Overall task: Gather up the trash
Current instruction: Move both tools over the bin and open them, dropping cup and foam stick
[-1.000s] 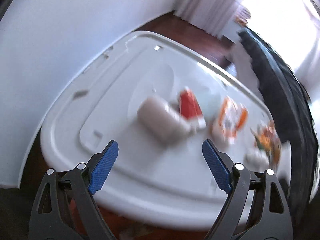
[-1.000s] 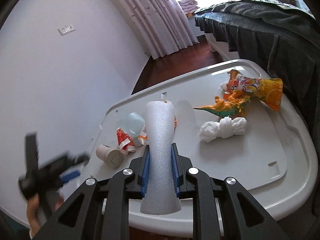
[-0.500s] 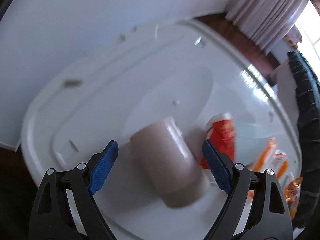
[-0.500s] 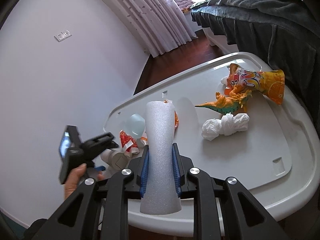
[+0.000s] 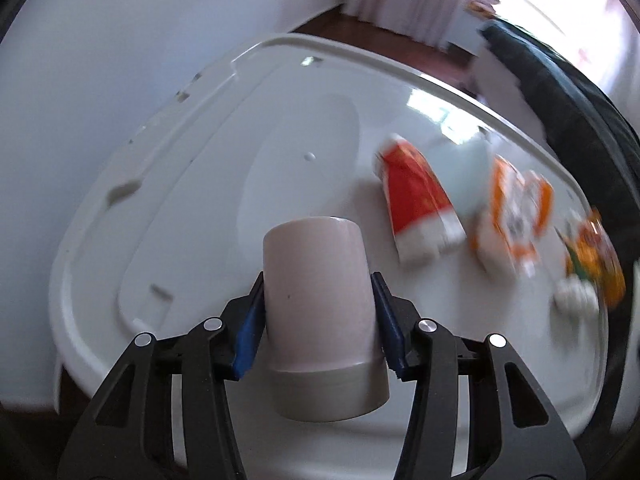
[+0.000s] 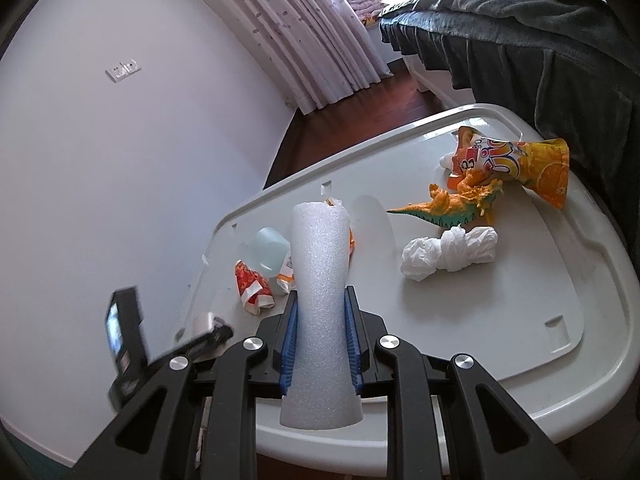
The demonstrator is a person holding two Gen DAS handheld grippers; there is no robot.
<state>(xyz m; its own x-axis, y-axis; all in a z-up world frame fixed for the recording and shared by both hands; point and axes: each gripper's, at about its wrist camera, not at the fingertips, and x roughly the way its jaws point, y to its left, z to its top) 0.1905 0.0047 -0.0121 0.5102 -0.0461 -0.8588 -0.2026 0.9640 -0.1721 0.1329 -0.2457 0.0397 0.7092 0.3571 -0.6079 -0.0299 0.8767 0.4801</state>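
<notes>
My left gripper (image 5: 320, 320) is shut on a beige paper cup (image 5: 320, 304), held over the near left part of the white table (image 5: 192, 184). In the right wrist view that gripper (image 6: 208, 334) shows at the table's left edge with the cup (image 6: 204, 322) in it. My right gripper (image 6: 320, 340) is shut on a white foam tube (image 6: 320, 300) and holds it upright above the table's front edge. A red and white wrapper (image 5: 416, 208) (image 6: 252, 288) and an orange and white wrapper (image 5: 516, 212) lie on the table.
A pale blue cup (image 6: 270, 252), a crumpled white tissue (image 6: 448, 252), an orange toy dinosaur (image 6: 456, 204) and an orange snack bag (image 6: 516, 164) lie on the table (image 6: 520, 340). A dark bed (image 6: 540, 40) stands at the right. A white wall (image 6: 120, 160) is at the left.
My left gripper has moved in on the beige cup, closed on it and lifted it. My right gripper has held still with the foam tube.
</notes>
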